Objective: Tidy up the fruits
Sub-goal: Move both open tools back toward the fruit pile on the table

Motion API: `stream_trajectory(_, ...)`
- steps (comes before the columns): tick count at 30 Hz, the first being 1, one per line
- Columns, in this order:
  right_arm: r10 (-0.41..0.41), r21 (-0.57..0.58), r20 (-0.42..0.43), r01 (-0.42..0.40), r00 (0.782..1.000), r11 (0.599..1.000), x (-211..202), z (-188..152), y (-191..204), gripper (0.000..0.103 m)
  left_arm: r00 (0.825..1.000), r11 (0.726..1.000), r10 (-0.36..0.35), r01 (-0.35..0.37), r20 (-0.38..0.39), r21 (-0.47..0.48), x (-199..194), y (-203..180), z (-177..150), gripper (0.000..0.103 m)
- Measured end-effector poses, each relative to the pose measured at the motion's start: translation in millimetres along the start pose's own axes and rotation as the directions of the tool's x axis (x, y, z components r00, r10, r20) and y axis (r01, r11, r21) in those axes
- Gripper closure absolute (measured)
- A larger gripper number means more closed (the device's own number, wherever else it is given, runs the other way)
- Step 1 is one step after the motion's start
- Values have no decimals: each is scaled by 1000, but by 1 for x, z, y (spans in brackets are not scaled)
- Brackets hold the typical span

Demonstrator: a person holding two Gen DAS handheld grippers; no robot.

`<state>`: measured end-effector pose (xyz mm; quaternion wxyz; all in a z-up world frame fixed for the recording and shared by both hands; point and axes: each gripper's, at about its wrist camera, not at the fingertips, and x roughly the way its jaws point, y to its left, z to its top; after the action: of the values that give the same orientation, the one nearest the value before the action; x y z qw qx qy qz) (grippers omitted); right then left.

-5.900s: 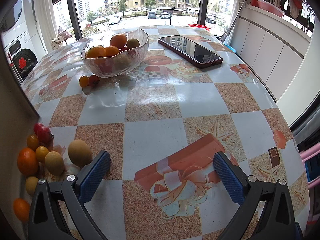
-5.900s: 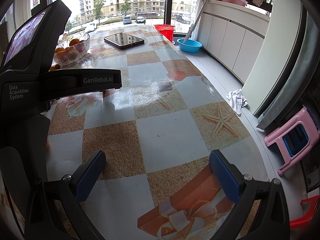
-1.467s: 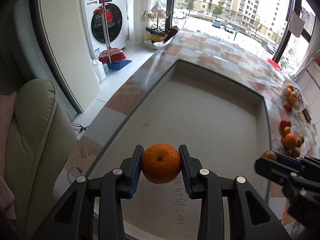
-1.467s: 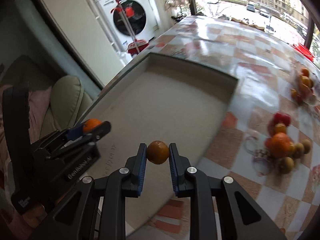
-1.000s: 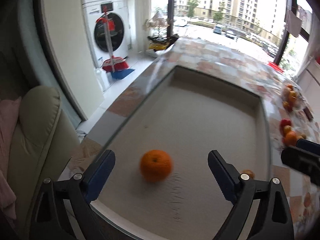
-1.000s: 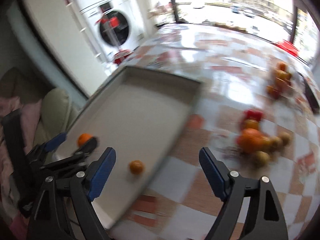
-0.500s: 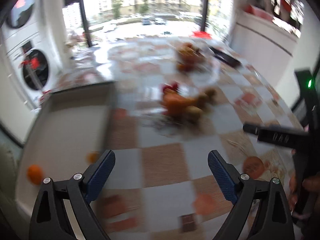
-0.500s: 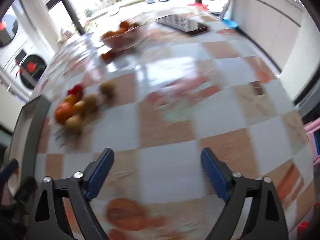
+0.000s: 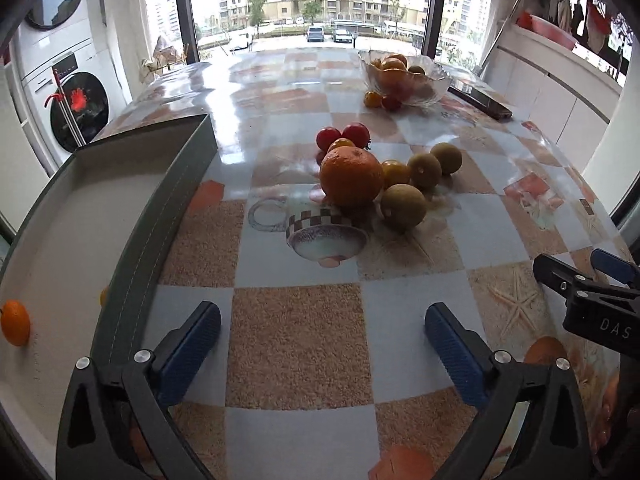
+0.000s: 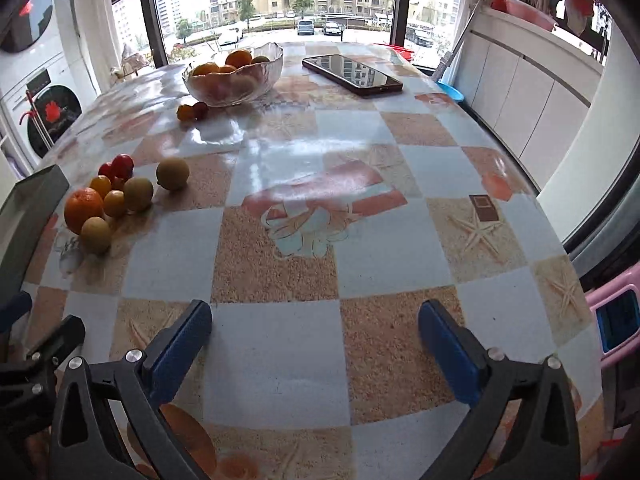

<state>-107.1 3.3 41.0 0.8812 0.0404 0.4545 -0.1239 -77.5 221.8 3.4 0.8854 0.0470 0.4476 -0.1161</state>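
Note:
A grey tray (image 9: 132, 240) lies at the table's left edge and holds an orange (image 9: 14, 322) and a small fruit half hidden behind its wall. A pile of loose fruit sits mid-table: a big orange (image 9: 350, 176), green-brown fruits (image 9: 403, 207), red tomatoes (image 9: 355, 134); it also shows in the right wrist view (image 10: 83, 209). My left gripper (image 9: 322, 344) is open and empty, short of the pile. My right gripper (image 10: 314, 340) is open and empty over bare tablecloth, right of the pile.
A glass bowl (image 10: 236, 74) of oranges stands at the far side with two small fruits (image 10: 192, 111) beside it. A phone (image 10: 352, 75) lies right of the bowl. The table's right edge drops to the floor, with a pink stool (image 10: 616, 320) below.
Both grippers let go of their fruits into the tray, opened, and swung right to face the table and the loose fruit pile.

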Motion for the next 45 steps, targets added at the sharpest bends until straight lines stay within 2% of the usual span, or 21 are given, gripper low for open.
stream_trajectory(45, 3, 0, 1, -3, 1000, 1000, 0, -1, -2, 0, 1000, 1000, 3, -3, 4, -4, 0, 0, -4, 0)
